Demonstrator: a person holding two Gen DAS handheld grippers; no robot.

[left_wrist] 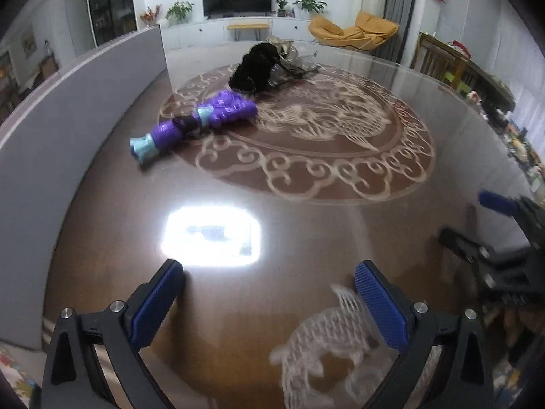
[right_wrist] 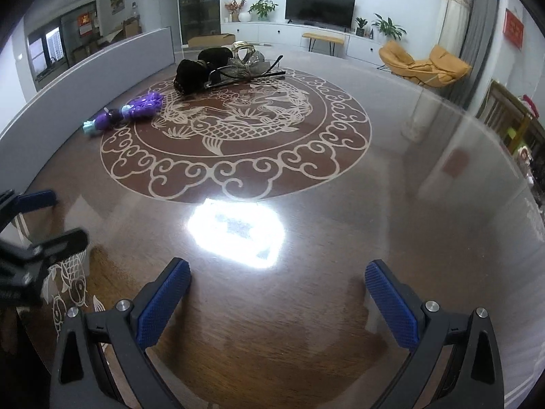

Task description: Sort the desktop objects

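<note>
A purple and light-blue toy [left_wrist: 196, 117] lies on the glossy brown table [left_wrist: 306, 231], left of the round fish pattern; it also shows in the right wrist view [right_wrist: 127, 114]. Behind it sits a black pouch [left_wrist: 253, 68] against a pile of silvery items with eyeglasses [right_wrist: 245, 68]. My left gripper [left_wrist: 269, 281] is open and empty above the near table. My right gripper [right_wrist: 277, 279] is open and empty, to the right of the left one. Each gripper shows at the edge of the other's view: the right gripper [left_wrist: 483, 225], the left gripper [right_wrist: 47, 214].
A grey partition panel [left_wrist: 68, 109] runs along the table's left side. A bright lamp reflection [left_wrist: 211, 235] lies on the table ahead of both grippers. Beyond the table are a TV [right_wrist: 320, 6], a bench and a yellow lounge chair [right_wrist: 422, 64].
</note>
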